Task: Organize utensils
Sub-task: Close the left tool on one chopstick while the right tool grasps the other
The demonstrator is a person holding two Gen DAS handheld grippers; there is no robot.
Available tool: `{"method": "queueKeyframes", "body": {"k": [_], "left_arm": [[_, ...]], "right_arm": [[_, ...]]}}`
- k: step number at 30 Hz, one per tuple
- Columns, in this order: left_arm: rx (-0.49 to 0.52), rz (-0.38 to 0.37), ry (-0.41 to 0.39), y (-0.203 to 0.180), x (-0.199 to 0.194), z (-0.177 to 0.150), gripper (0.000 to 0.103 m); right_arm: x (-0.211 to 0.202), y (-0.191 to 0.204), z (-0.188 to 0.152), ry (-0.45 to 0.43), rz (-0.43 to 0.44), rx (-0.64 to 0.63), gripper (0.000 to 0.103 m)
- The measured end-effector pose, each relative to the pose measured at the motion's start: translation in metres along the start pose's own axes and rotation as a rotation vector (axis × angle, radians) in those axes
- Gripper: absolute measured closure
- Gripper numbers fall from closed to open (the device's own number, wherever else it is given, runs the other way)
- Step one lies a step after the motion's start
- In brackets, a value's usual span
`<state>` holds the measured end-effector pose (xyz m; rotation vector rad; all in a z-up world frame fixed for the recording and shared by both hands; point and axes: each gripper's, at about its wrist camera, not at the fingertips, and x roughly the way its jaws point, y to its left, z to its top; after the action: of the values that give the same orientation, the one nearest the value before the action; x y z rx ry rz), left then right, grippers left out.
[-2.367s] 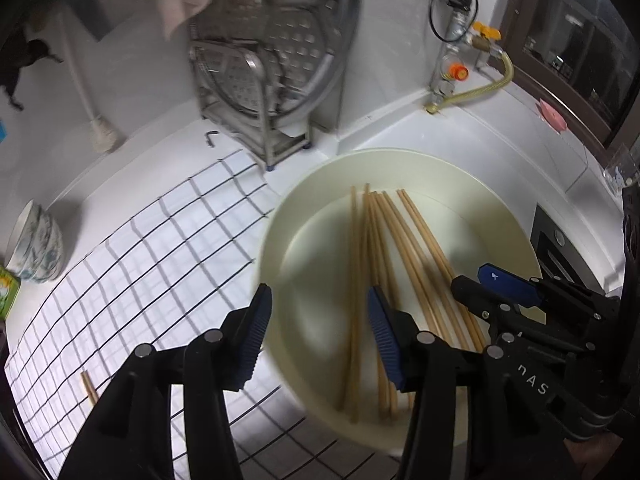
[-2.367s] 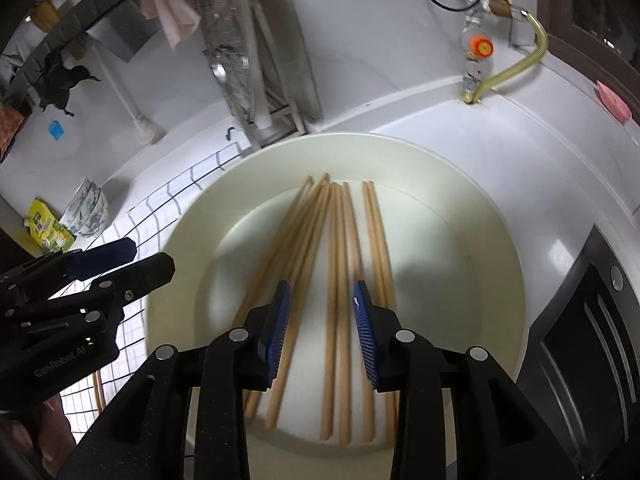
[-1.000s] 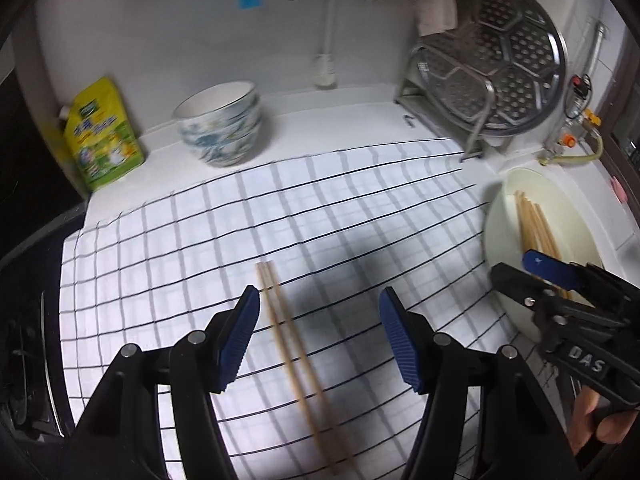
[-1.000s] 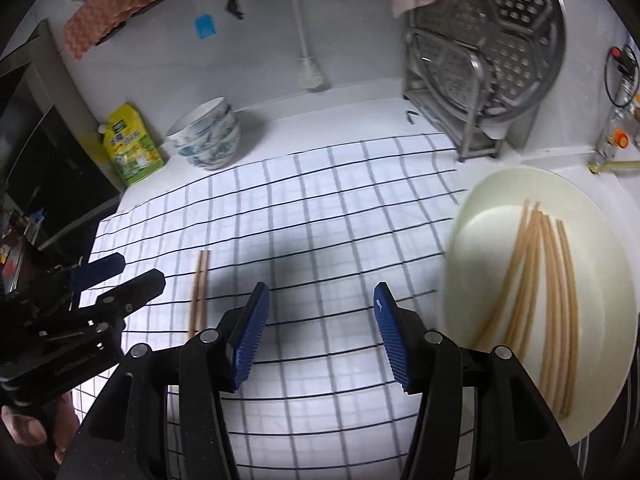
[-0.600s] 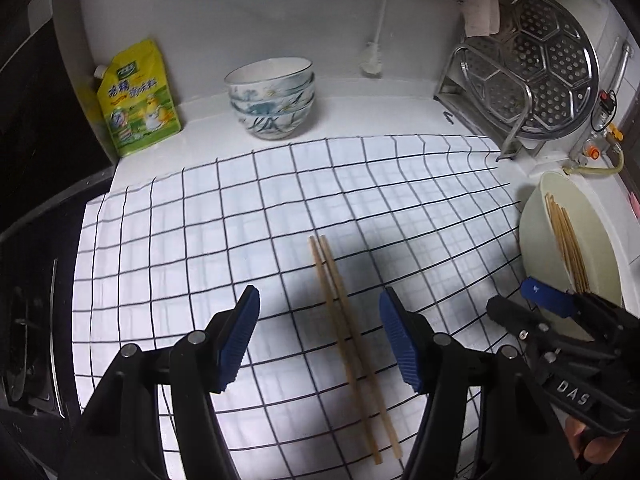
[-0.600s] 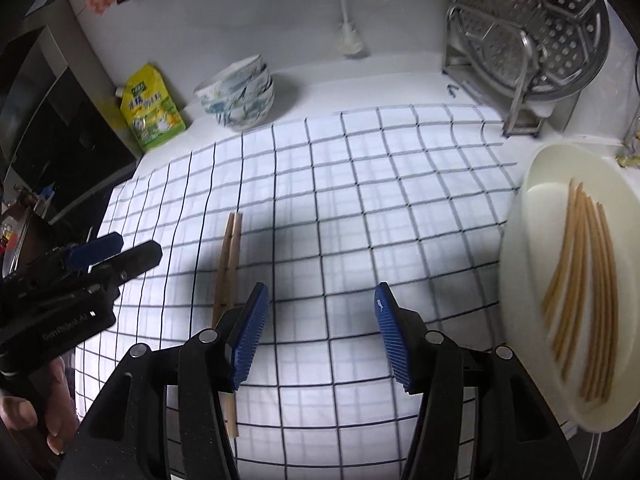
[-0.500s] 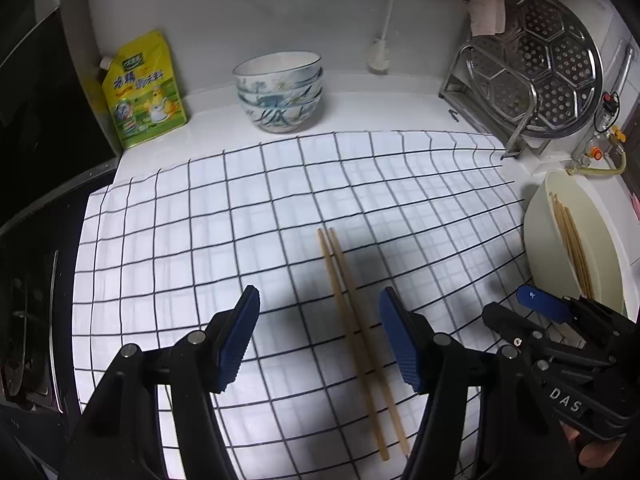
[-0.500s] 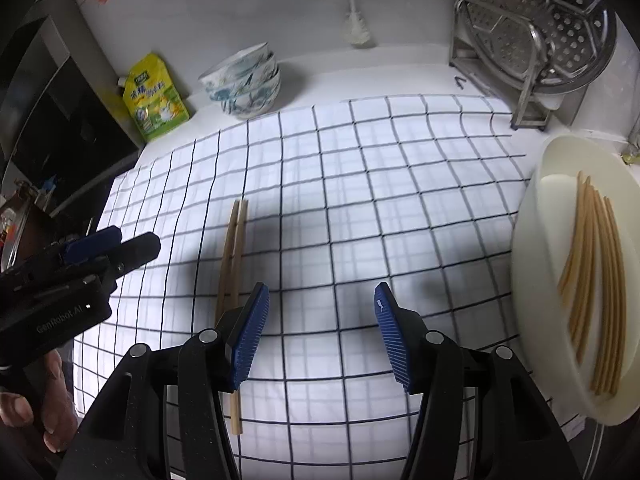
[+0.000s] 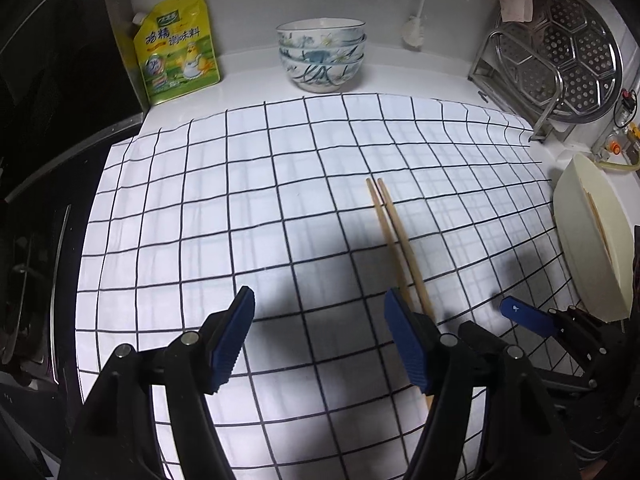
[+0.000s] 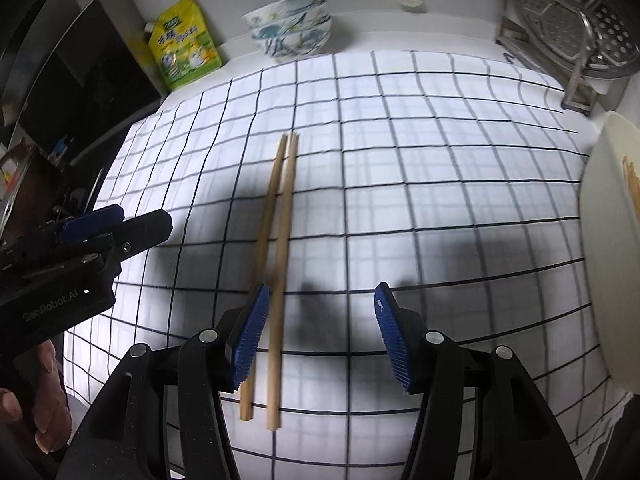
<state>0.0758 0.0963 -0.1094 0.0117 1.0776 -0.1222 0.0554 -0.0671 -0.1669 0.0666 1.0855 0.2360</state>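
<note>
Two pale, matt wooden chopsticks (image 10: 276, 264) lie on a white grid-lined cloth (image 9: 240, 184) — soft, slightly creased; the perforated round steel steamer tray (image 9: 568, 56) shines, and the stacked painted ceramic bowls (image 9: 320, 54) look glazed.

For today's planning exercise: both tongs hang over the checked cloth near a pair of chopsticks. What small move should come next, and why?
Probably shift the right tongs slightly left and lower them so both chopsticks sit between the jaws. Those tongs are open and empty, and one stick lies under the left finger. The left tongs are opening, empty, with the pair beside them. More chopsticks wait in the cream basin.
</note>
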Motion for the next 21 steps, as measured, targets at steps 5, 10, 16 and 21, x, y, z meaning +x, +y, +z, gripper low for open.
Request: {"method": "queueKeyframes", "body": {"k": [5,10,16,21], "left_arm": [[-0.01,0.013,0.014,0.009,0.007,-0.01,0.037],[-0.024,0.018,0.028,0.016,0.013,-0.016,0.037],[-0.022,0.014,0.028,0.014,0.016,-0.021,0.034],[-0.009,-0.005,0.02,0.004,0.017,-0.022,0.031]], "right_arm": [[0.011,0.01,-0.005,0.002,-0.023,-0.032,0.05],[0.019,0.015,-0.01,-0.005,-0.066,-0.056,0.05],[0.021,0.024,-0.016,-0.035,-0.122,-0.128,0.063],[0.019,0.021,-0.017,-0.038,-0.122,-0.139,0.088]]}}
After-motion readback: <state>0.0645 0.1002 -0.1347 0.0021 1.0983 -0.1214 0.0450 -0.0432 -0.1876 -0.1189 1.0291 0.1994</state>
